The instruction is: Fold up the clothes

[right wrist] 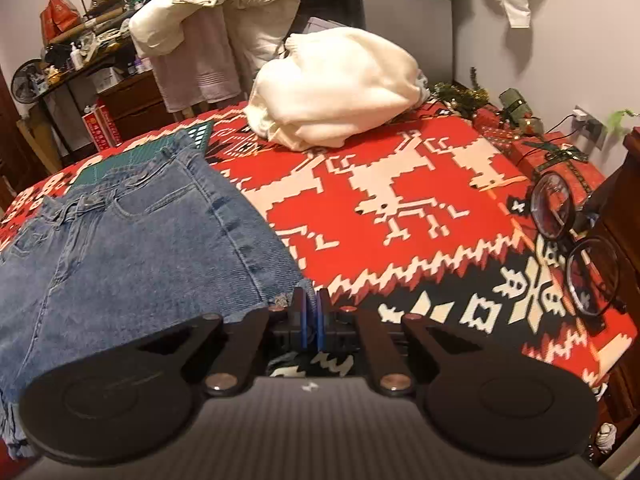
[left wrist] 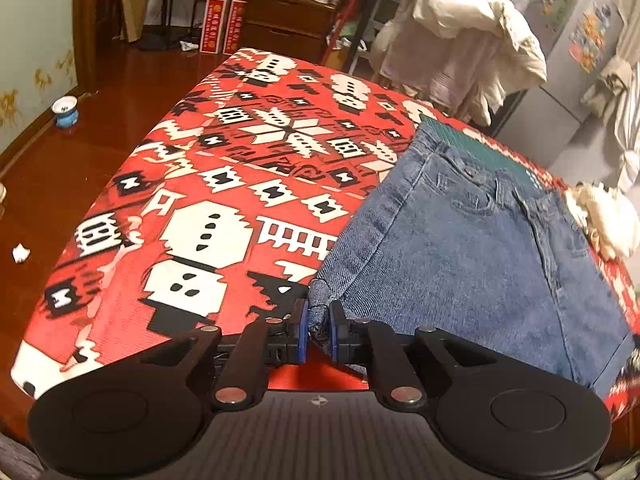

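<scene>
While its blue pads press together on a bunched hem corner of the denim shorts, the left claw sits low at the near edge of the counter. From that pinch the shorts spread away and to the right, lying flat with the waistband at the far end, over a green mat. In the right wrist view the right claw is narrow, its pads nearly meeting just beside the frayed right hem corner of the shorts; whether any cloth is caught between them I cannot tell. The counter is covered with a red cloth patterned in white and black. Beyond the shorts a heap of white clothes rests on the far part of the cloth, well apart from both claws. To the right, near the counter's edge, lie black round glasses. Behind the counter pale garments hang over a rack.
</scene>
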